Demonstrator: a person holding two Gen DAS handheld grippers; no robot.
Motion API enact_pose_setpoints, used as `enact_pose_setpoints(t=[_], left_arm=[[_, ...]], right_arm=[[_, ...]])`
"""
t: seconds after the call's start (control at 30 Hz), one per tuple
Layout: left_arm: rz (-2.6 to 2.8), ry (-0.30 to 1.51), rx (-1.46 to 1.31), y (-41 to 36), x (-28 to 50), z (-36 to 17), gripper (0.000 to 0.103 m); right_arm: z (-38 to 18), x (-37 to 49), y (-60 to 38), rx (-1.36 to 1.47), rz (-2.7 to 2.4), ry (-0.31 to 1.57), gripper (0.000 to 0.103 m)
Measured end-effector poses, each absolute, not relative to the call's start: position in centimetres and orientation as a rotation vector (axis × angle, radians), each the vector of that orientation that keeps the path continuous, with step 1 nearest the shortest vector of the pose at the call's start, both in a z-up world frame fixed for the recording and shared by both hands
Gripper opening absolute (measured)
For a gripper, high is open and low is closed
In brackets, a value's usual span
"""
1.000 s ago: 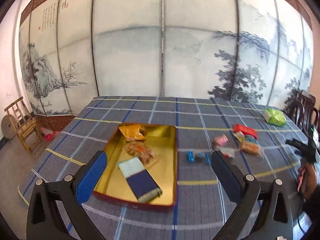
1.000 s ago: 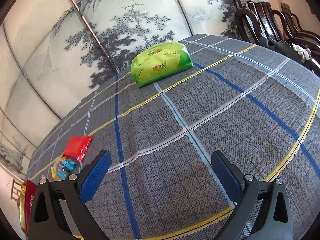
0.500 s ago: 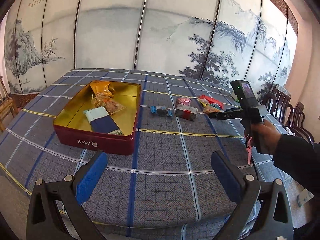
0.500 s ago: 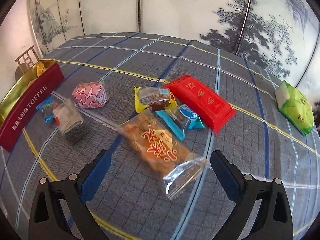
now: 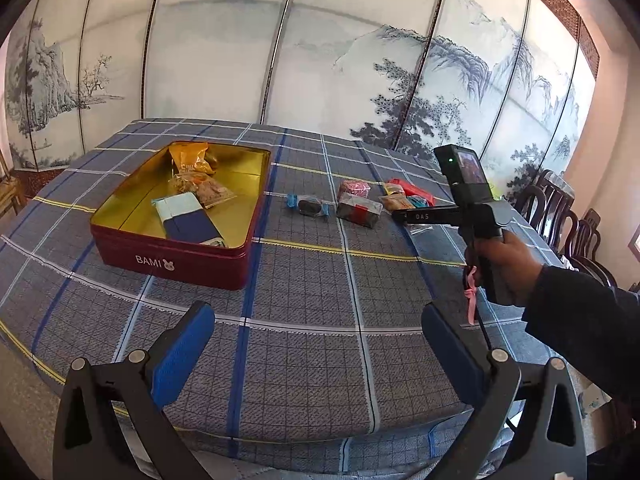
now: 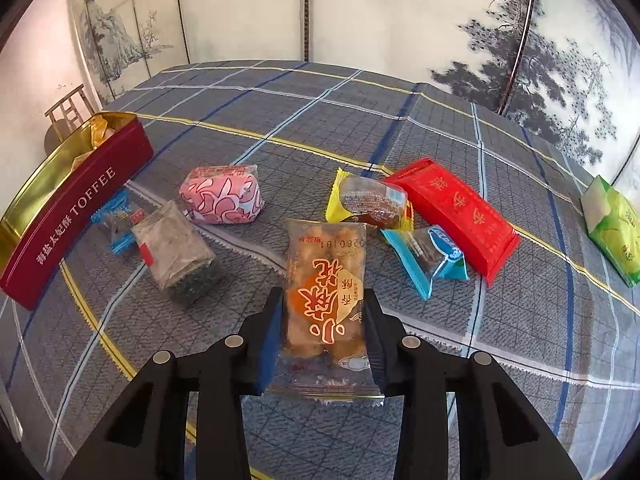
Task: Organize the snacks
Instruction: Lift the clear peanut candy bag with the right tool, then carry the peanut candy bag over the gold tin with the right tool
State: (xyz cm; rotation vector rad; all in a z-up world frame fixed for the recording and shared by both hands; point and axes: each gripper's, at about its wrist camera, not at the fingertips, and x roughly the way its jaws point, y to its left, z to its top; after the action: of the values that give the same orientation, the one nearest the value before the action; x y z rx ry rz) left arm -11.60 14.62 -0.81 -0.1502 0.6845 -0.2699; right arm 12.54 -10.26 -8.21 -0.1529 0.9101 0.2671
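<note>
Closing on an orange snack packet [image 6: 325, 300], right tool [image 6: 324, 320] with jaws coming together, blue pads flanking the packet's near half, wrapper between them and seemingly pinched; long axis of packet running straight away from the tool, clear crimped end nearest the camera. Lying ahead and well to the left from this tool: the red tin [image 6: 76, 204], open, gold-lined, already holding a few snacks. Scattered between packet and tin: a pink-wrapped cake [image 6: 222, 194] and a dark block in clear film [image 6: 176, 248]; off to the right, a red packet [image 6: 452, 216] and a blue-edged sweet [image 6: 430, 258]. Hovering low over the near edge of the checked surface [image 5: 320, 344], left tool [image 5: 316, 344] with jaws wide apart and holding nothing, tin [image 5: 176, 256] closer to it, on its left. Judged next: a carry leftward, over the loose snacks, to the tin
</note>
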Motion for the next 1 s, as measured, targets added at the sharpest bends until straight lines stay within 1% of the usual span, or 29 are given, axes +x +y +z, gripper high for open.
enact_pose_setpoints(t=[0.03, 0.1, 0.17, 0.23, 0.27, 0.4, 0.67, 1.0], left_arm=[[-0.271, 0.68, -0.146, 14.5, -11.8, -0.6, 0.103], [-0.269, 0.683, -0.133, 14.3, -12.2, -0.6, 0.103], [-0.263, 0.69, -0.129, 14.3, -12.6, -0.7, 0.103], [-0.258, 0.695, -0.135, 14.4, -12.9, -0.7, 0.103], [-0.255, 0.696, -0.139, 14.4, -13.0, -0.7, 0.103], [-0.246, 0.691, -0.12, 14.0, -13.2, -0.6, 0.103], [-0.221, 0.691, -0.117, 13.8, -12.8, -0.7, 0.103], [-0.143, 0.702, -0.108, 14.8, -12.8, -1.2, 0.103]], right_arm=[[-8.3, 13.2, -10.1, -0.147, 0.268, 0.906, 0.041], [-8.5, 14.1, -9.9, -0.151, 0.268, 0.895, 0.049], [-8.6, 14.6, -9.8, -0.153, 0.27, 0.88, 0.05], [-8.6, 14.8, -9.8, -0.145, 0.25, 0.874, 0.05], [-8.6, 14.8, -9.8, -0.142, 0.234, 0.87, 0.037], [-8.3, 14.4, -9.9, -0.101, 0.214, 0.875, 0.037], [-5.1, 11.9, -11.3, -0.069, 0.035, 0.794, 0.037], [-3.0, 11.9, -12.0, -0.058, -0.039, 0.767, 0.037]])
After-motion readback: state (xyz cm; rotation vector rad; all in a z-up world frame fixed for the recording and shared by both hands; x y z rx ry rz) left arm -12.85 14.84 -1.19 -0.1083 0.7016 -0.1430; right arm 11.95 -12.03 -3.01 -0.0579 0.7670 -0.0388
